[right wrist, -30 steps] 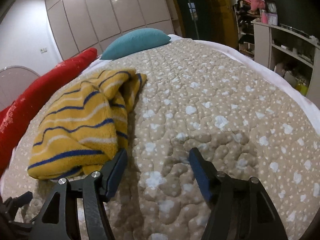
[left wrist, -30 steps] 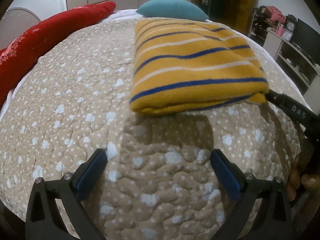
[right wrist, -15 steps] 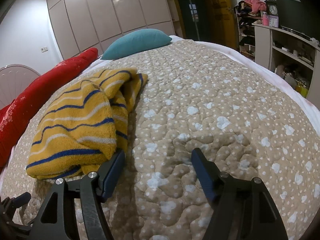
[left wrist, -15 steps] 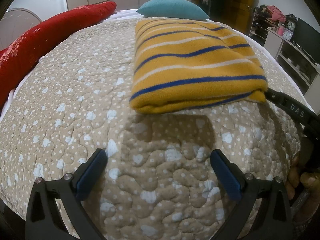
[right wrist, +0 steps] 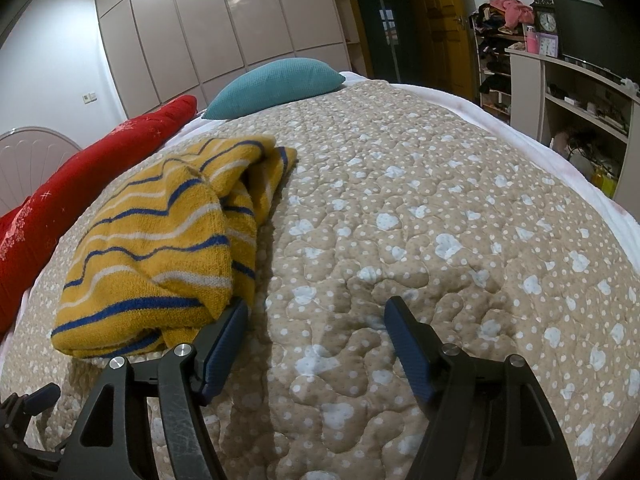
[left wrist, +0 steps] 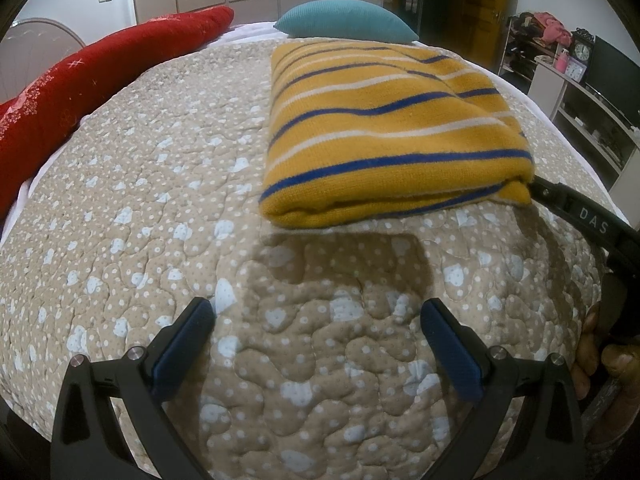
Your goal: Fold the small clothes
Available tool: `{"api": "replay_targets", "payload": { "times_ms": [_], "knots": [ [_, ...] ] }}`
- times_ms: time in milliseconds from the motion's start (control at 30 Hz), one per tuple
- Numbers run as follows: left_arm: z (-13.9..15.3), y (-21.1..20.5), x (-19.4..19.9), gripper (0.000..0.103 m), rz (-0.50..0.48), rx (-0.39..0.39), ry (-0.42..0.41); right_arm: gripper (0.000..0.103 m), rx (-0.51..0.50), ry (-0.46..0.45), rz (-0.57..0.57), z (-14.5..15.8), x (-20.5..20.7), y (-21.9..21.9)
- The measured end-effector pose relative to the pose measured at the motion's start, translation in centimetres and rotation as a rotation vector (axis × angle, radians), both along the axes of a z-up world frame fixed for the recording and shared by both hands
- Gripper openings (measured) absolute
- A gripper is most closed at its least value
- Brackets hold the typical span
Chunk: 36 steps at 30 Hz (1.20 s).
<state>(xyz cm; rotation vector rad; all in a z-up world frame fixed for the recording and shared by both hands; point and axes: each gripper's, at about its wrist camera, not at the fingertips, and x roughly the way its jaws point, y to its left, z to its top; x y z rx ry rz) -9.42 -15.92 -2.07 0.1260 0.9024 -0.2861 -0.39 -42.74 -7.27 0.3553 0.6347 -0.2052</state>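
**The stripy sweater sits folded on the bed**

The yellow striped sweater (left wrist: 384, 128) lies folded in a thick pad on the dotted quilt (left wrist: 160, 184). In the left wrist view it fills the spot from 12 to 2 o'clock, with the neat folded edge facing the camera. In the right wrist view the same sweater (right wrist: 160, 256) sits at 9 o'clock, and here its side looks loose and bumpy, with layers poking out.

The left gripper (left wrist: 318, 324) hovers over bare quilt at 6 o'clock. Its two blue fingers are spread wide apart and hold nothing. It is well apart from the sweater, likely to stay out of the way.

The right gripper (right wrist: 316, 328) also has its fingers wide apart with nothing between them. Its left fingertip (right wrist: 234, 320) is just beside the near corner of the sweater, maybe touching it; I cannot tell for sure. It sits low there, I think, so it can slip under that corner or pat the messy side flat.

A red bolster (left wrist: 100, 80) lies along the far left edge of the bed, and a teal pillow (left wrist: 344, 20) rests at the top. Both are away from the sweater, so there is room to work.

The folding looks almost done
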Motion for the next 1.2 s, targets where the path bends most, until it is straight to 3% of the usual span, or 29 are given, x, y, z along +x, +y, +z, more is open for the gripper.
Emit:
{"api": "replay_targets", "payload": {
  "times_ms": [1200],
  "knots": [
    [-0.07,-0.05,-0.37,0.103,0.009,-0.007,-0.012,0.076,-0.006,-0.001,0.007,-0.04,0.17,-0.02]
  ]
}}
